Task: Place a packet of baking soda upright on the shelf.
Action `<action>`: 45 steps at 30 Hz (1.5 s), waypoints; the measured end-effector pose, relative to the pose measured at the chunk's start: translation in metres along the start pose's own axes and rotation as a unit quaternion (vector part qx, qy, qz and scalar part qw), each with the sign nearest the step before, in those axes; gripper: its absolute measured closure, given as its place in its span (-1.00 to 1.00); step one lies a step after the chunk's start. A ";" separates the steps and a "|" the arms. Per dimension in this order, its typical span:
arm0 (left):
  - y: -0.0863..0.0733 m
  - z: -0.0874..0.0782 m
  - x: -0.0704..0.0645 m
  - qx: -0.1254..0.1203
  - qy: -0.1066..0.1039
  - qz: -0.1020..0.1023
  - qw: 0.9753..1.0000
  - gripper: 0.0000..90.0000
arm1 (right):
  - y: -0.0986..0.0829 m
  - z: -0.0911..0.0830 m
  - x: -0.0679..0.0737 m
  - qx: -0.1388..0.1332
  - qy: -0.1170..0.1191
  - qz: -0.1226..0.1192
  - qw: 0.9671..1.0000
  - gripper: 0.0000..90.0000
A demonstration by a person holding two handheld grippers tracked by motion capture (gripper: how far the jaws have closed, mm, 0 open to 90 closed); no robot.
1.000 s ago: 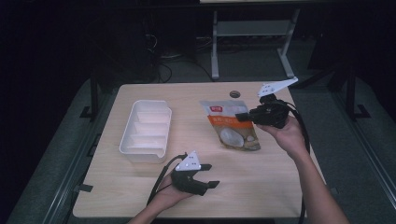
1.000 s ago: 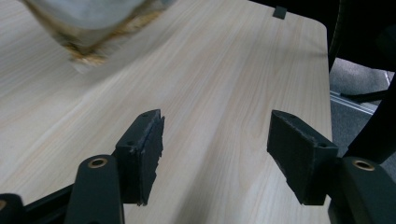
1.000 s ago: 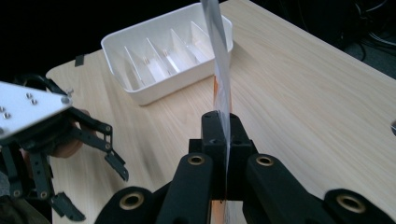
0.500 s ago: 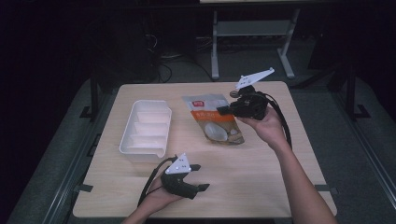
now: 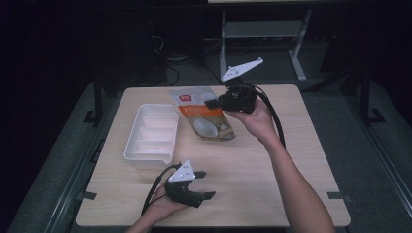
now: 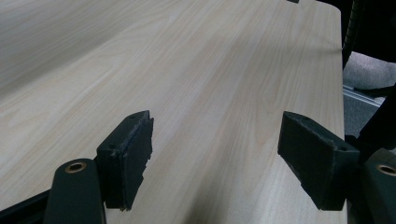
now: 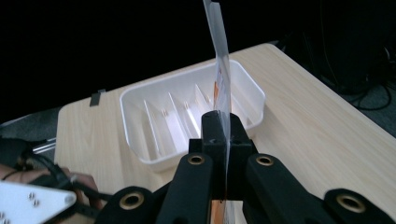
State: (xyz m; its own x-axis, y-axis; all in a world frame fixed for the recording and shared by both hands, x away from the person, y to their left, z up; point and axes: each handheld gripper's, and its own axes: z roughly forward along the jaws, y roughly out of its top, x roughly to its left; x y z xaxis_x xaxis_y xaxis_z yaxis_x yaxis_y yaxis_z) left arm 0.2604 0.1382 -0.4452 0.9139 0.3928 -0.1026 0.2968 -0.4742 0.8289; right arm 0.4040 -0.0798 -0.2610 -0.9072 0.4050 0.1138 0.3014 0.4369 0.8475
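An orange and white snack pouch (image 5: 204, 119) hangs over the back middle of the wooden table (image 5: 252, 165), next to the white tray (image 5: 128, 150). My right gripper (image 5: 211, 103) is shut on the pouch's right edge. In the right gripper view the pouch (image 7: 222, 60) stands edge-on, pinched between the jaws of the right gripper (image 7: 223, 121), with the tray (image 7: 135, 93) beyond it. My left gripper (image 5: 206, 184) rests near the table's front edge, open. In the left gripper view it (image 6: 217, 126) holds nothing, and bare table (image 6: 187, 56) lies between its jaws.
The tray has several divided compartments, all bare. A metal stand (image 5: 262, 29) and cables sit on the dark floor behind the table. The person's left hand (image 7: 32, 175) shows at the lower left of the right gripper view.
My right gripper has carried the pouch left and toward the back of the table, closer to the tray. The left gripper has shifted slightly left.
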 end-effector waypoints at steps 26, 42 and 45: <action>-0.005 -0.007 0.009 -0.010 0.005 -0.004 1.000 -0.44 | 0.067 0.115 0.013 -0.022 0.047 -0.036 0.998 0.99; -0.006 -0.010 0.014 -0.019 0.015 -0.011 1.000 -0.45 | 0.060 0.179 0.005 -0.029 0.065 -0.023 0.997 0.99; -0.006 -0.009 0.014 -0.019 0.015 -0.011 1.000 -0.45 | 0.054 0.185 0.004 -0.038 0.073 -0.016 0.996 0.99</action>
State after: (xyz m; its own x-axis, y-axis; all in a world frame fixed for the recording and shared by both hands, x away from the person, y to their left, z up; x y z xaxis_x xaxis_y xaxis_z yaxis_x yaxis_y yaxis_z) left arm 0.2685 0.1538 -0.4464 0.8985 0.4262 -0.1050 0.3056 -0.4357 0.8466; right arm 0.4710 0.0940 -0.3111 -0.9509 0.2676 0.1553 0.2530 0.3836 0.8881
